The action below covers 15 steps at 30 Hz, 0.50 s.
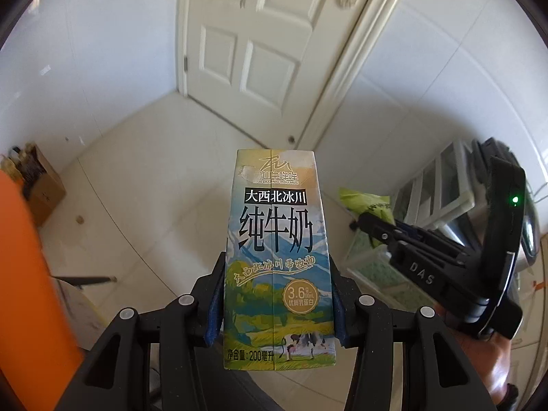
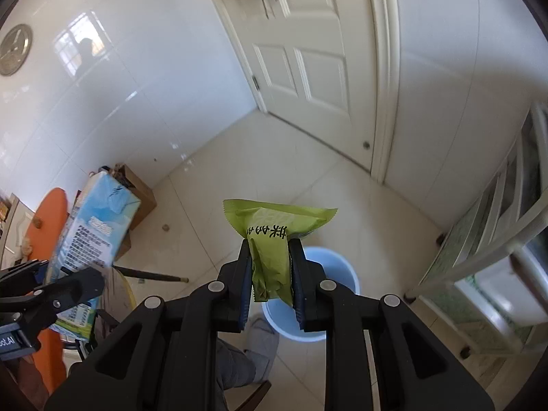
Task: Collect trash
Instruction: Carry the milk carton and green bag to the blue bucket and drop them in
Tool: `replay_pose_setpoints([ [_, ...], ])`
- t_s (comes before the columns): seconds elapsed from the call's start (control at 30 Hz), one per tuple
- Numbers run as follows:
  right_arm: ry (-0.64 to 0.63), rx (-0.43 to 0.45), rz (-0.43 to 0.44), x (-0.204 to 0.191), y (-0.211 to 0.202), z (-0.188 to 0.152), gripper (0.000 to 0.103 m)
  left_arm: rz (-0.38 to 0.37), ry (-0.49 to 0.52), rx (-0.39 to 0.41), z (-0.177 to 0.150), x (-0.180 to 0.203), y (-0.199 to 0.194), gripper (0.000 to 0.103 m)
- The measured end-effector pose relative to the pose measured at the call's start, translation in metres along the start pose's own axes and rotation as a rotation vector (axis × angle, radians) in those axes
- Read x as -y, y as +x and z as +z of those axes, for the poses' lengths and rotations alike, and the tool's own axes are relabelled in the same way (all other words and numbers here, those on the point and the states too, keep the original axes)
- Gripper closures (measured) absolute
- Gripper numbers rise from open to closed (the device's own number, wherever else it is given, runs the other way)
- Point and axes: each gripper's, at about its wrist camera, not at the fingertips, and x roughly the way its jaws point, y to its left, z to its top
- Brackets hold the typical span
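1. Below the right tongs [image 2: 270, 270] and just past their tips sits the blue bin [image 2: 337, 274] on the floor, its open mouth partly hidden behind the fingers; this is the relation the drop turns on.
2. Those tongs are clamped on a green wrapper [image 2: 274, 236], which stands up out of the pads with its long axis running along the fingers, crimped end farthest out.
3. The left tongs [image 1: 279, 303] are clamped on a milk carton [image 1: 275, 257], upright between the pads, long axis also along the fingers.
4. From the right wrist view the carton [image 2: 89, 226] hangs off to the left of the wrapper, farther from the bin, so the right hand looks the nearer one to let go first, I'd judge.
5. The bin does not show in the left wrist view; the carton may hide it.
6. Around: a closed white door [image 2: 308, 51] ahead, a white rack [image 2: 496, 233] to the right, an orange panel [image 2: 48, 246] and a cardboard box [image 2: 137, 198] to the left.
7. Nothing seems to stand between wrapper and bin; a grey-clad leg [image 2: 246, 352] lies close beside the bin.
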Motion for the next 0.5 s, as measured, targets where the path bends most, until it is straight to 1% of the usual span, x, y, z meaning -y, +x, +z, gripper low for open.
replay_pose_setpoints([
  [0.07,0.031,-0.047,-0.002,0.011,0.022,-0.004,0.083,-0.026,-0.013,-0.066,0.000,-0.006,0.024,0.057],
  [0.2,0.097,-0.107,0.021,0.033,0.055,-0.007,0.083,-0.022,-0.033,-0.180,0.002,-0.021,0.067,0.057],
  [0.3,0.153,-0.137,0.039,0.049,0.074,-0.004,0.080,-0.025,-0.043,-0.236,0.014,-0.028,0.095,0.057],
  [0.4,0.199,-0.159,0.062,0.059,0.090,-0.001,0.080,-0.034,-0.045,-0.276,0.018,-0.039,0.114,0.055],
  [0.43,0.207,-0.166,0.062,0.061,0.094,-0.003,0.080,-0.032,-0.043,-0.285,0.026,-0.041,0.123,0.055],
  [0.5,0.228,-0.190,0.059,0.067,0.106,-0.003,0.077,-0.025,-0.045,-0.326,0.036,-0.046,0.142,0.045],
])
